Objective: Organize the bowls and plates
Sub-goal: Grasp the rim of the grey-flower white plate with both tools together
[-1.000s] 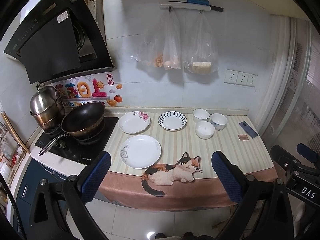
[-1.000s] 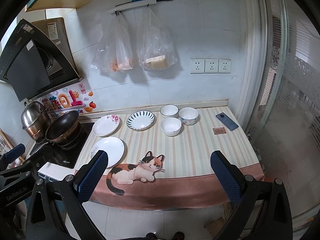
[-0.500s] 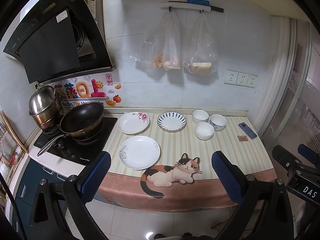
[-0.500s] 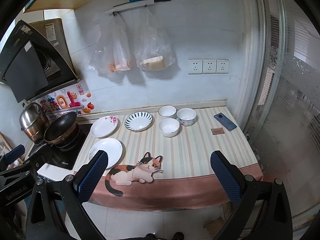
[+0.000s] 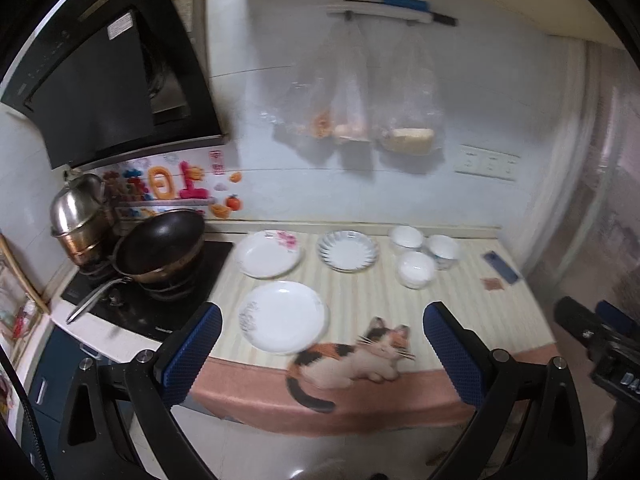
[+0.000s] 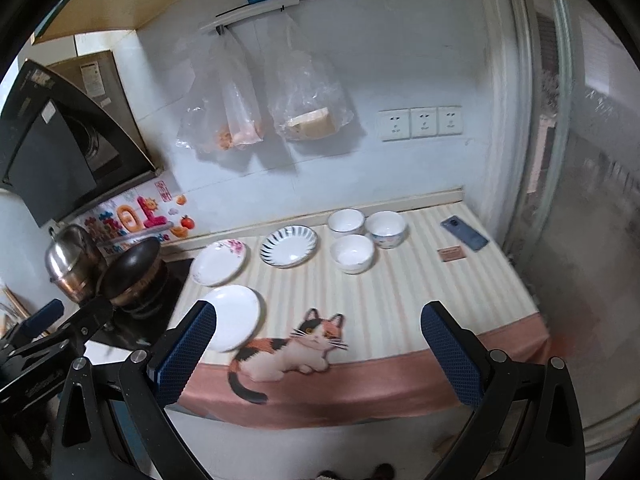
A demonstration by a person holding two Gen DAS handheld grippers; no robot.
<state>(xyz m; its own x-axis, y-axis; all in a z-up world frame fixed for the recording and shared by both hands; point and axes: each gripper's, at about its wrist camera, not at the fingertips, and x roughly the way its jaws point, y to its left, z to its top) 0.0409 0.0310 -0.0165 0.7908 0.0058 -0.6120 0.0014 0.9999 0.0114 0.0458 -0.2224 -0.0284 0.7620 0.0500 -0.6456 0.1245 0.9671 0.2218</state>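
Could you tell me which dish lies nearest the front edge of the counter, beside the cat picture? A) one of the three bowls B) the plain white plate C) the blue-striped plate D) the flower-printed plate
B: the plain white plate sits alone at the front by the cat picture, while the flower-printed plate, blue-striped plate and bowls lie further back toward the wall.

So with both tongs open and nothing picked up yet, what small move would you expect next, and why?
Probably the left tongs easing forward toward the plain white plate, the nearest dish. Both the left and the right tongs hang open and empty off the counter's front edge, and the plates and bowls all lie separate, unstacked.
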